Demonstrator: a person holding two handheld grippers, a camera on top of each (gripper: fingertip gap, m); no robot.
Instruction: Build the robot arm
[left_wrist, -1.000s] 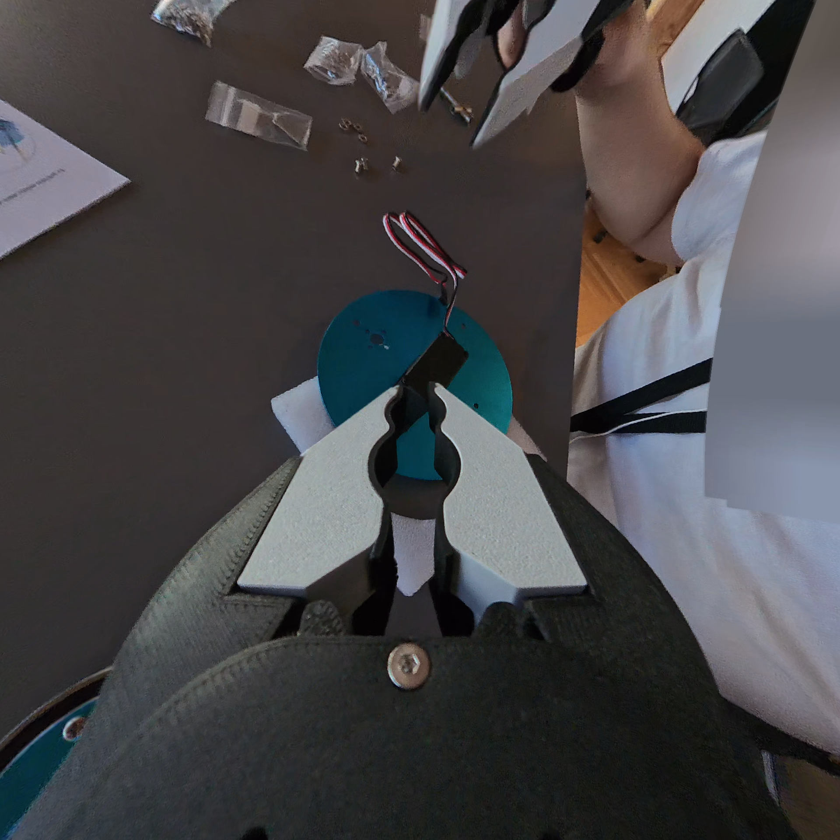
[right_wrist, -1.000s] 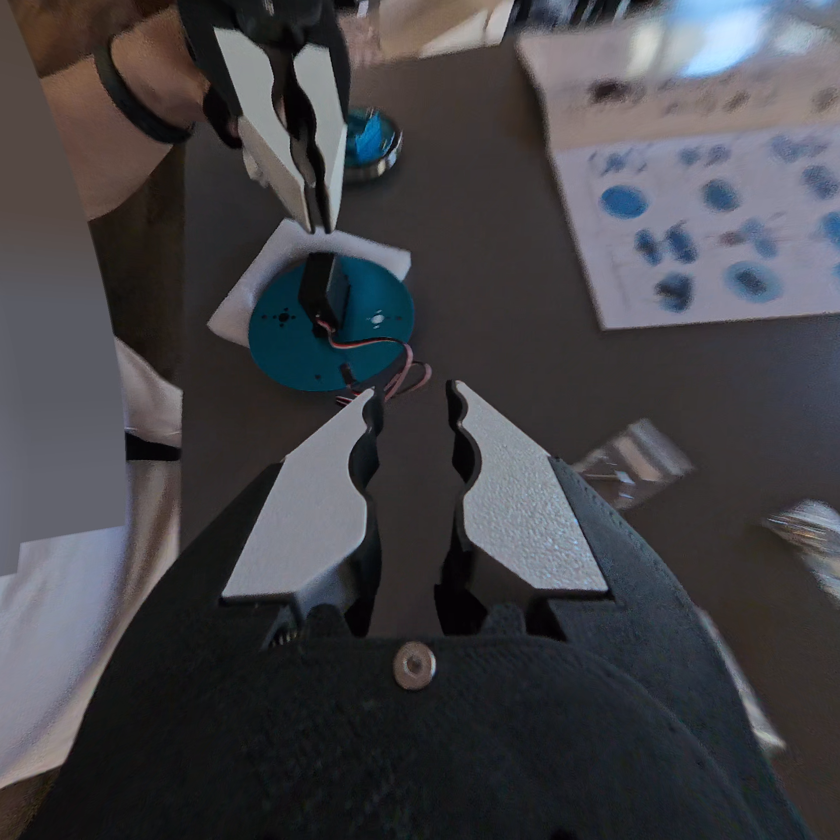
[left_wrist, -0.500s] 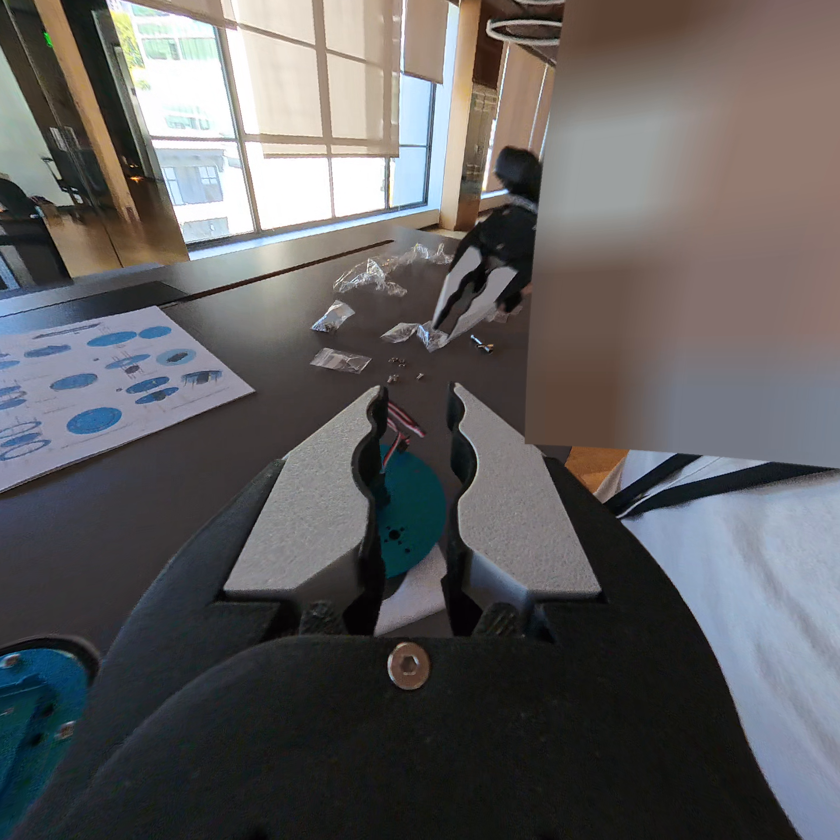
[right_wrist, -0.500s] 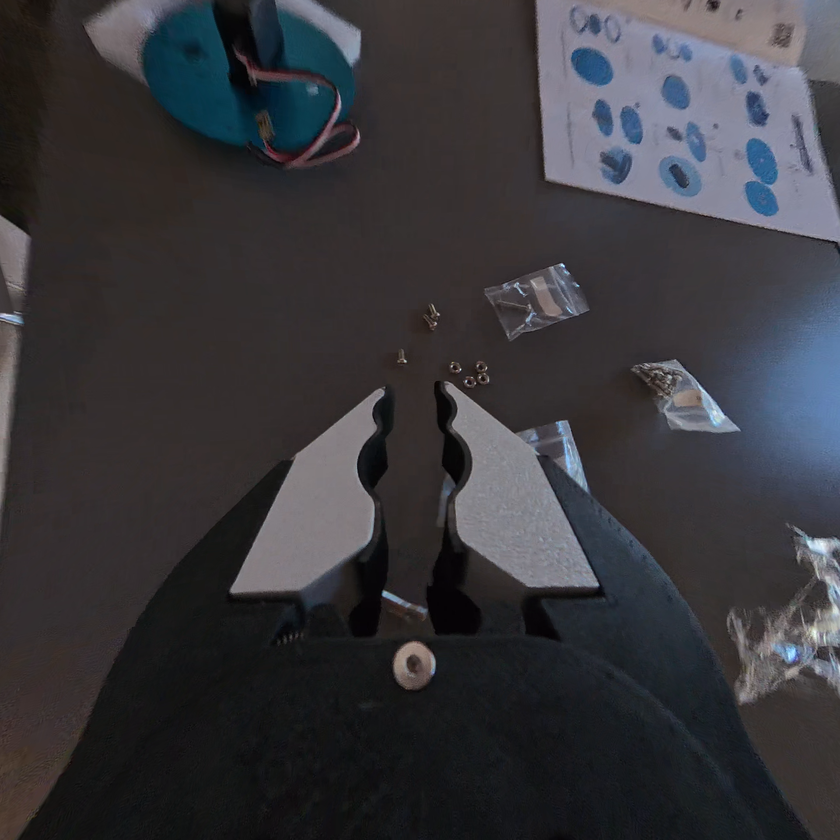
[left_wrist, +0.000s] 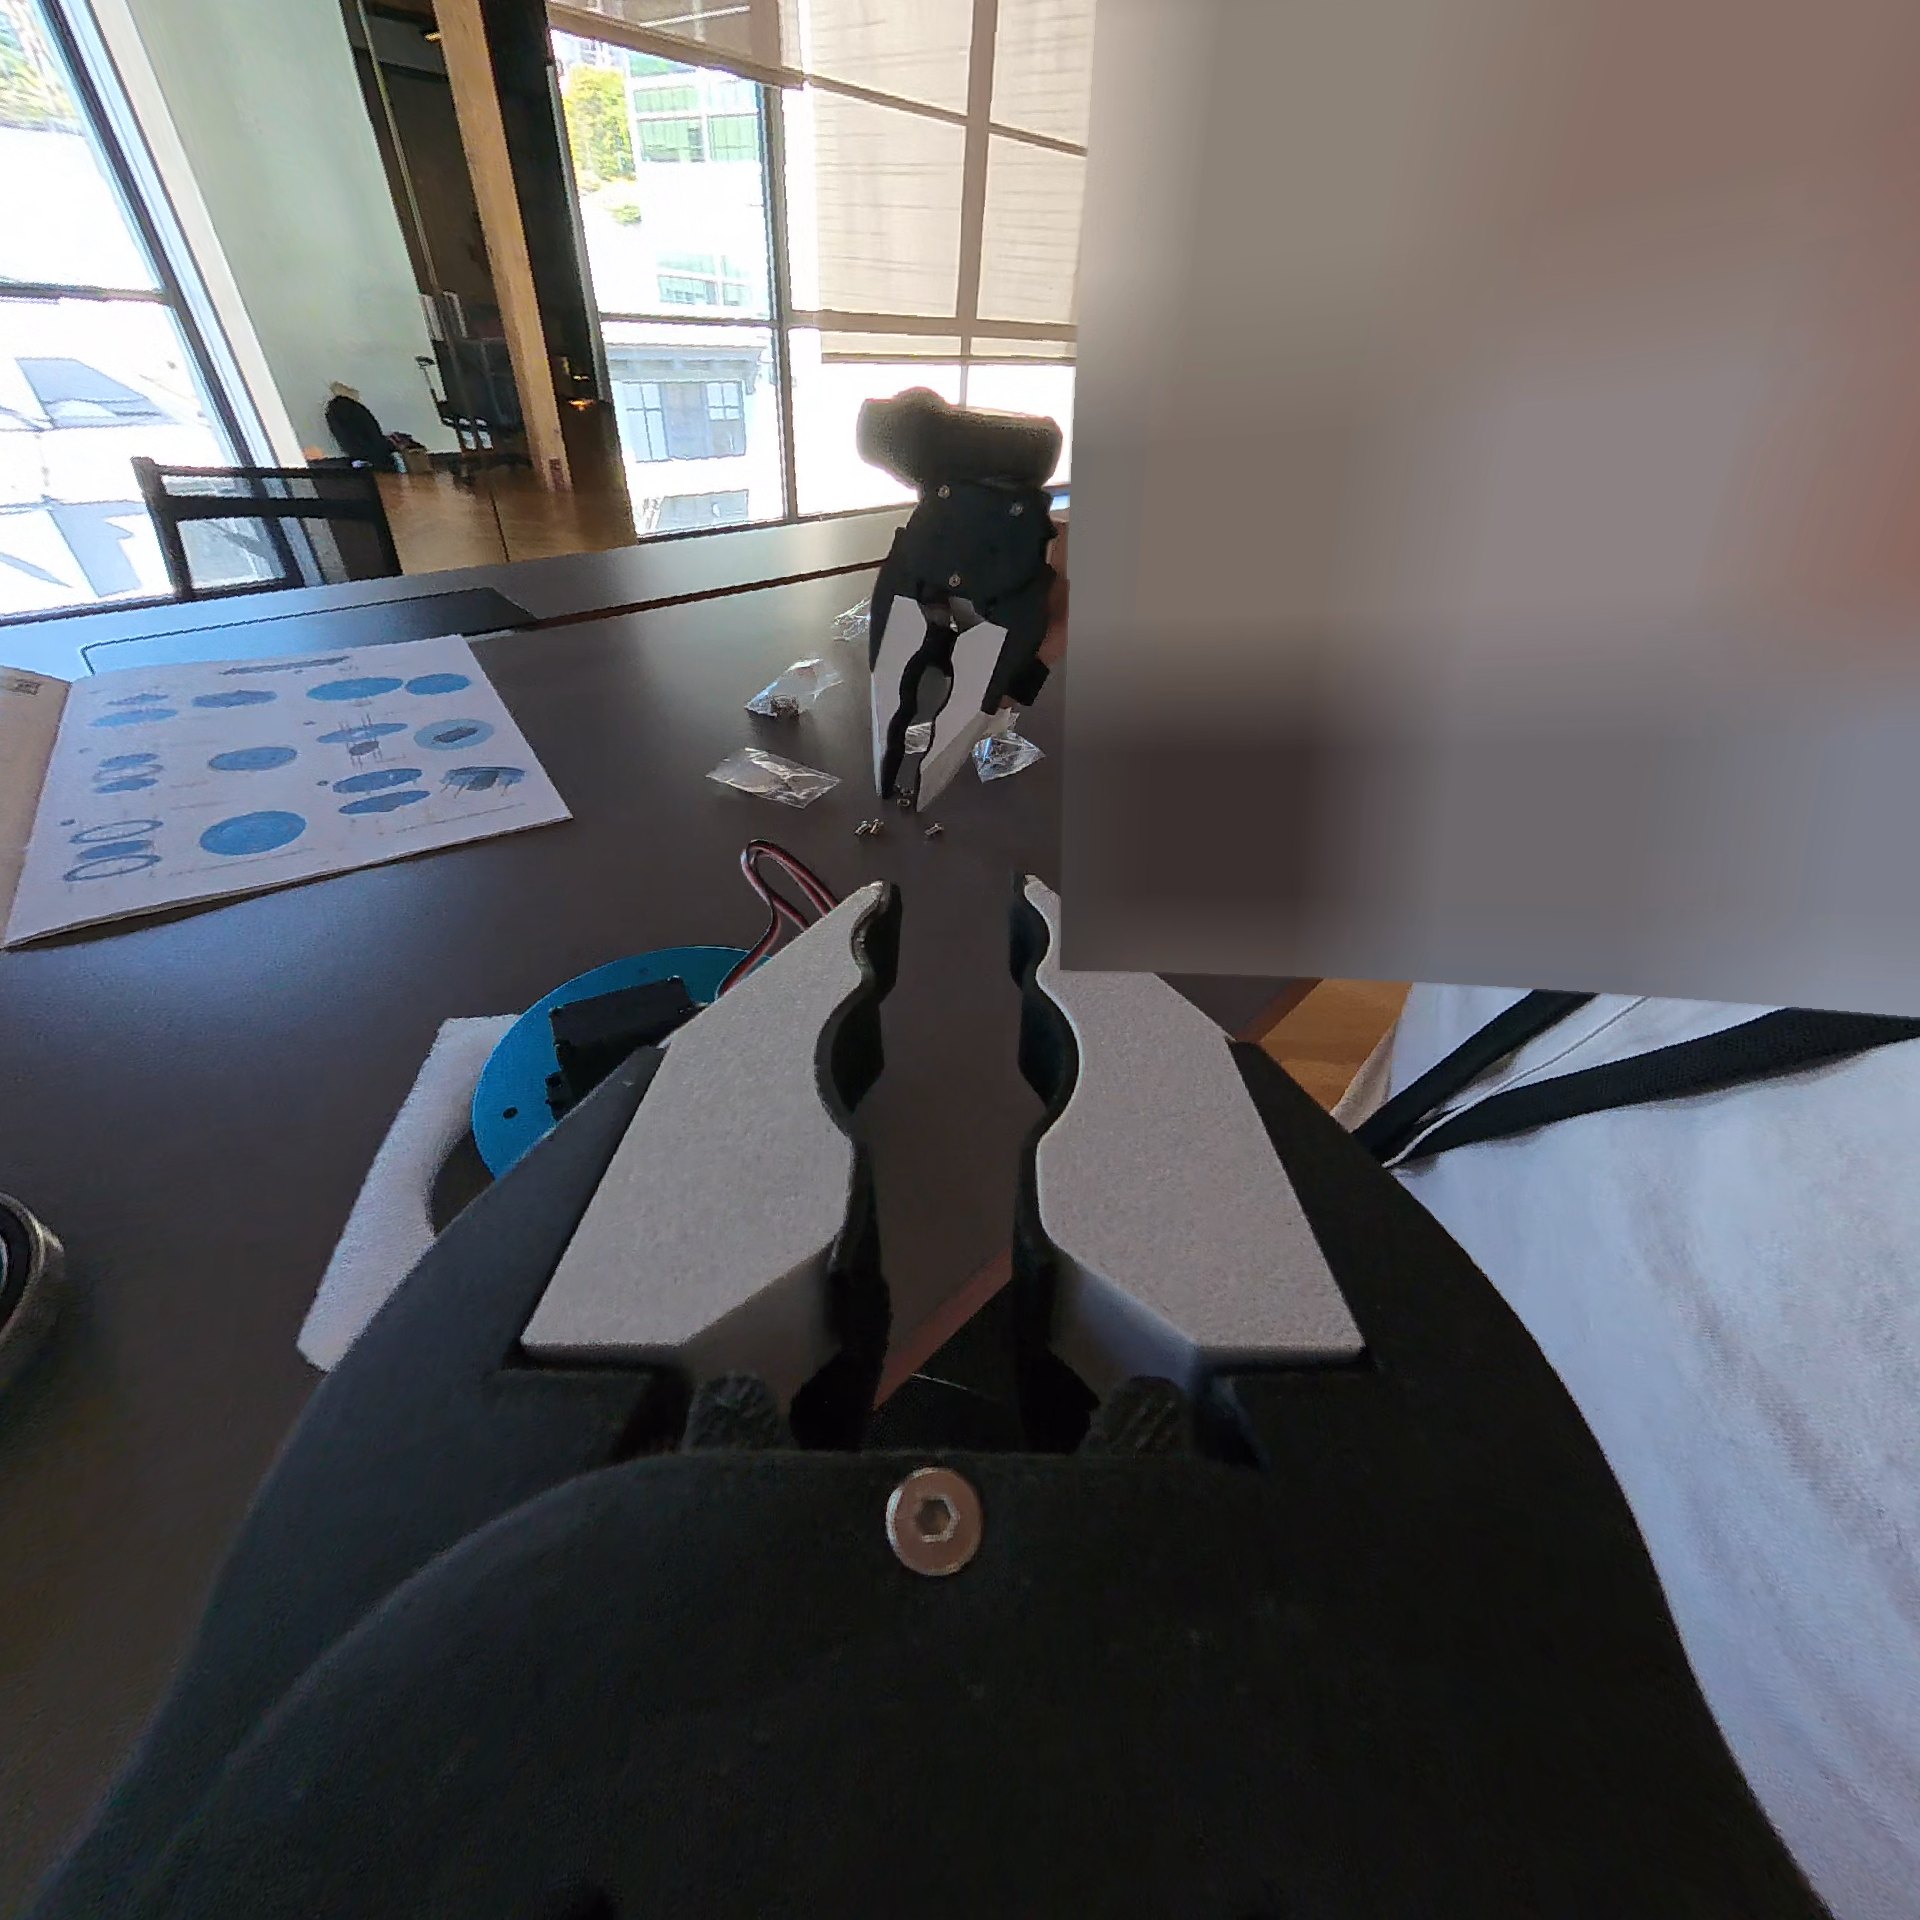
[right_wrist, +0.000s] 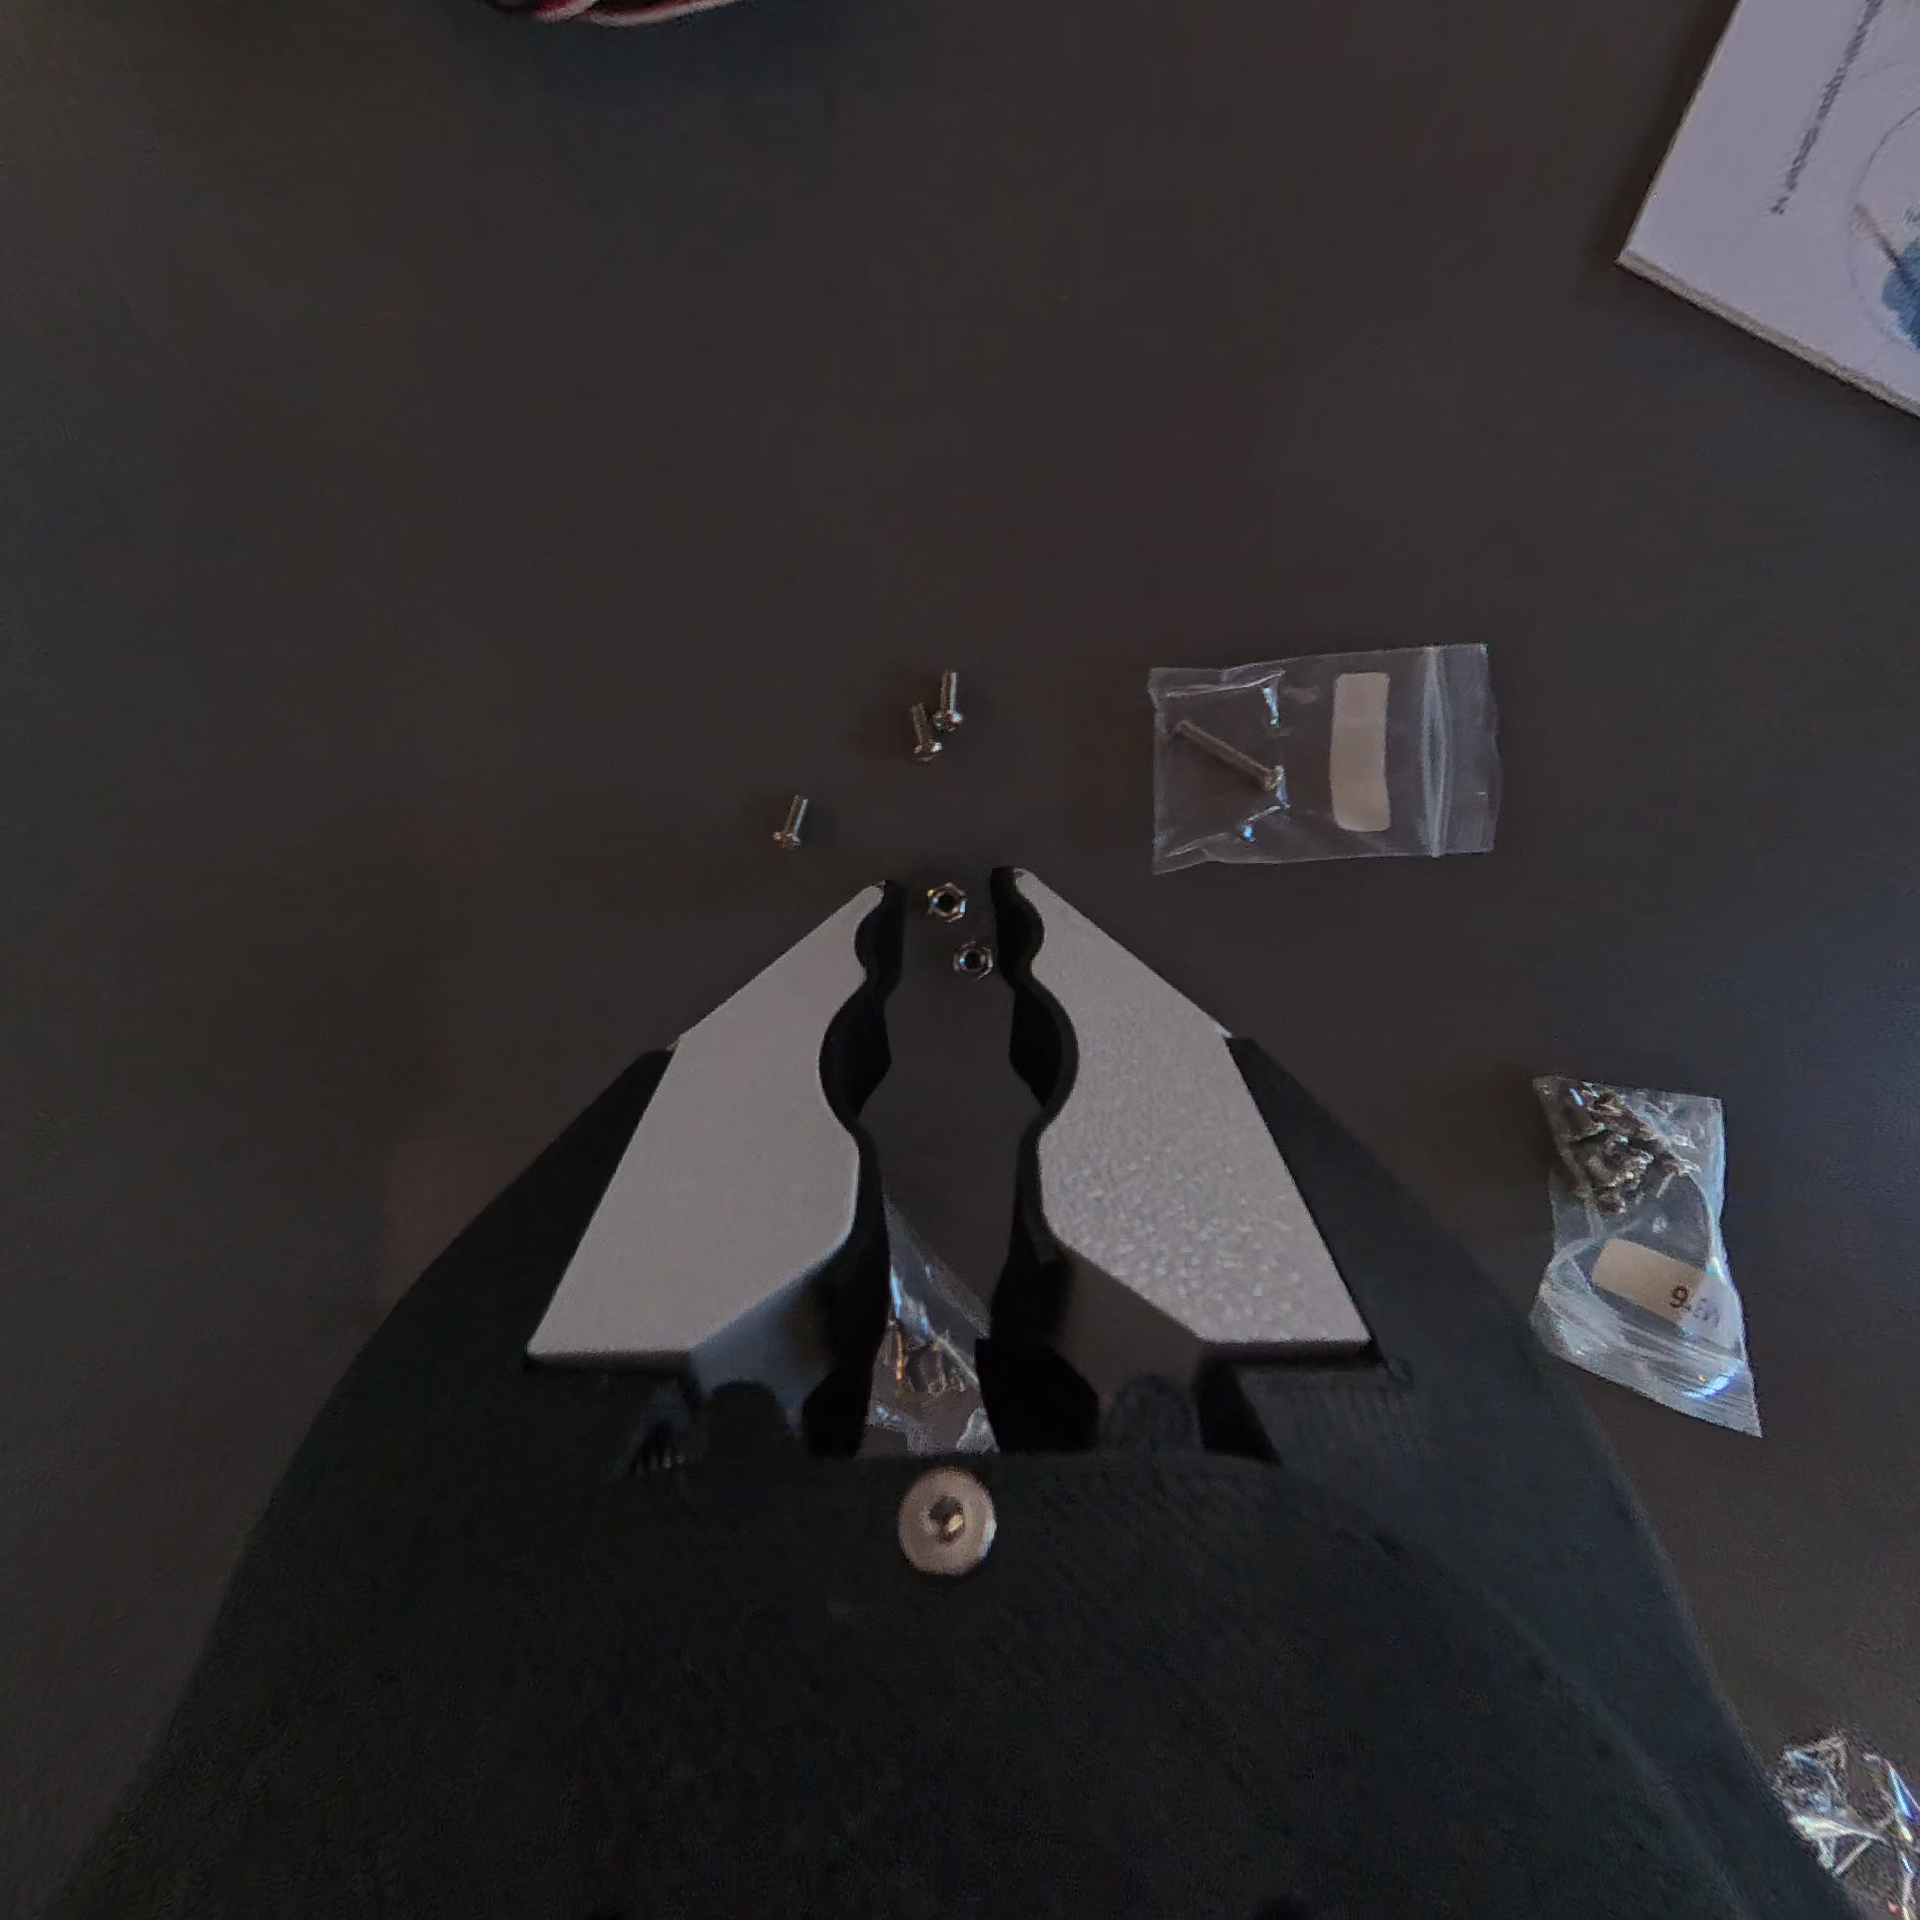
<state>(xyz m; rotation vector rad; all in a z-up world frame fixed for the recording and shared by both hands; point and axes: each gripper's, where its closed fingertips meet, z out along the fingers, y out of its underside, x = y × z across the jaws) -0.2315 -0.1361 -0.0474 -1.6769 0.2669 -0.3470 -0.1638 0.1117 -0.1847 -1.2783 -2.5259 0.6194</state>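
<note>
1. The right gripper (right_wrist: 940, 883), jaws spread, hangs at frame centre over two nuts (right_wrist: 947, 900) lying between its tips.
2. Just above lie three screws (right_wrist: 790, 821).
3. To the right, one clear bag (right_wrist: 1322, 752) holds a long screw; another bag (right_wrist: 1642, 1247) holds many.
4. The left gripper (left_wrist: 954, 883) is spread and empty.

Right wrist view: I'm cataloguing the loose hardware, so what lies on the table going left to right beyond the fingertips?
Lone screw → pair of screws → clear bag with a long screw → printed sheet.

Print runs beside the blue diagrams on the white instruction sheet (left_wrist: 270, 769), too small to read. A pale sticker with characters sits on one clear bag (right_wrist: 1647, 1262).
</note>
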